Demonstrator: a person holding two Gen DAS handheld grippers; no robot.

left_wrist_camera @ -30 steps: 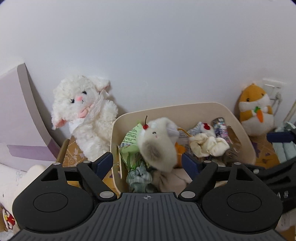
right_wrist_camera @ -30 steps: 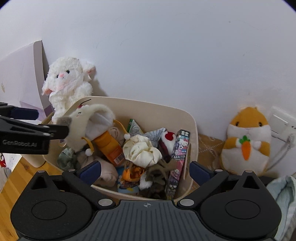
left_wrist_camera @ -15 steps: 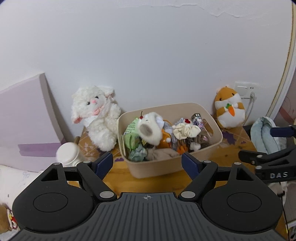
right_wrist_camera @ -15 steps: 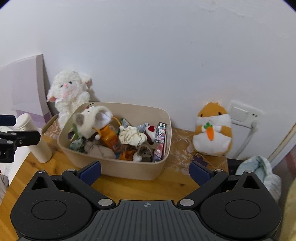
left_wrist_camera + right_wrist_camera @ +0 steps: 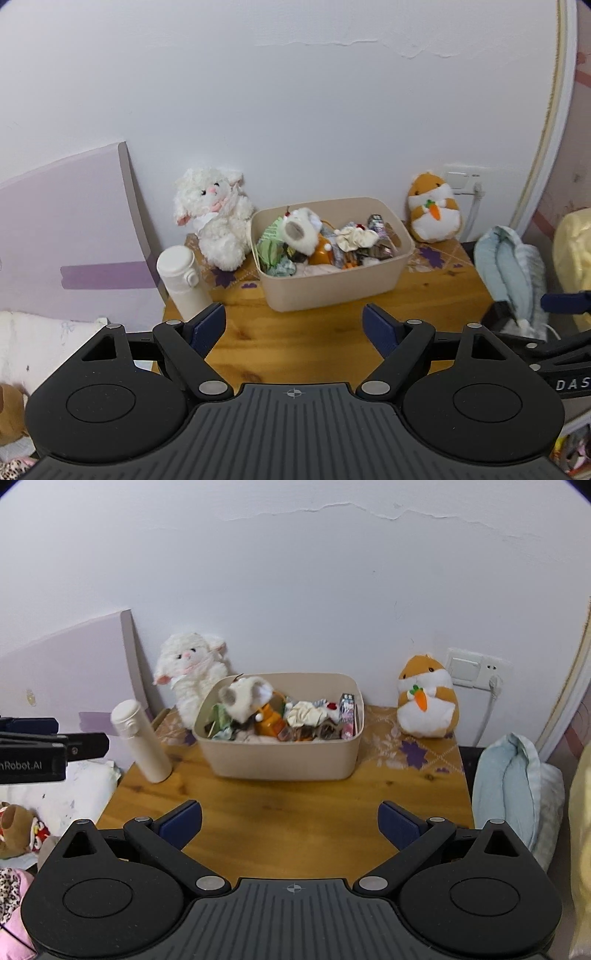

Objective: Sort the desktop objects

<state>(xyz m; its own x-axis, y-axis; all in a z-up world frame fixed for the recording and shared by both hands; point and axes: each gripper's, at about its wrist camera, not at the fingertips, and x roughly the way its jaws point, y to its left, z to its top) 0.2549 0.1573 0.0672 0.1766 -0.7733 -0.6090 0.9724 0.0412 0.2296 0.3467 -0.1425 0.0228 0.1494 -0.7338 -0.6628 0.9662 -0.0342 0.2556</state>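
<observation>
A beige bin [image 5: 334, 286] [image 5: 280, 762] stands at the back of the small wooden table [image 5: 295, 350] [image 5: 288, 805], filled with small items, a white plush slipper-like toy [image 5: 301, 234] [image 5: 243, 698] on top. A white lamb plush [image 5: 218, 218] [image 5: 190, 672] sits left of it, an orange hamster plush [image 5: 434, 208] [image 5: 426, 701] to its right, a white bottle [image 5: 181, 282] [image 5: 142, 746] at the table's left edge. My left gripper [image 5: 294, 328] and right gripper [image 5: 290, 821] hang open and empty above the table's front, well back from the bin.
A lilac board [image 5: 66, 240] leans on the wall at left. A wall socket with a plugged cable [image 5: 476, 668] is behind the hamster. A pale blue cushion [image 5: 513, 786] lies off the table's right edge, white bedding [image 5: 74, 794] to the left.
Both grippers have pulled far back from the bin, which now looks small; the white plush toy lies in the bin, where the left gripper hovered a second ago.
</observation>
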